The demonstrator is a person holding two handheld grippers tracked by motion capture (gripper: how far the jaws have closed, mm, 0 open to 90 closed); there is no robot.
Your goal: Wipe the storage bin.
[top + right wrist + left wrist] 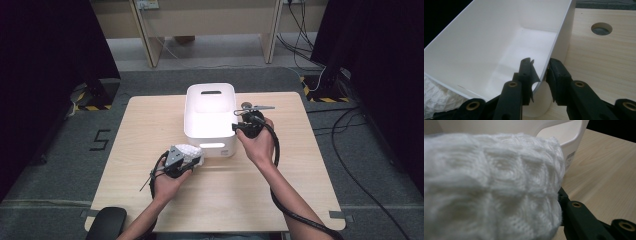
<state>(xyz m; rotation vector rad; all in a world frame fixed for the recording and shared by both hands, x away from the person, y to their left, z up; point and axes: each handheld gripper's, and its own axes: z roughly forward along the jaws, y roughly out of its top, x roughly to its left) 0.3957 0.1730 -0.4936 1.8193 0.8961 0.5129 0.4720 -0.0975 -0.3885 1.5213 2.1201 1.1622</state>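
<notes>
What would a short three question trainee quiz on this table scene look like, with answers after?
1. True or false: the left tongs hold a white knitted cloth.
2. Which part of the white bin do the right tongs straddle? A: its handle slot. B: its side wall near a corner. C: its base.
3. In the high view, on which side of the bin does the cloth sit: near the person or far from the person?

Key
1. True; the cloth is bunched in the jaws.
2. B; one jaw is inside the wall and one outside.
3. Near the person, at the bin's near left corner on the wooden table.
</notes>
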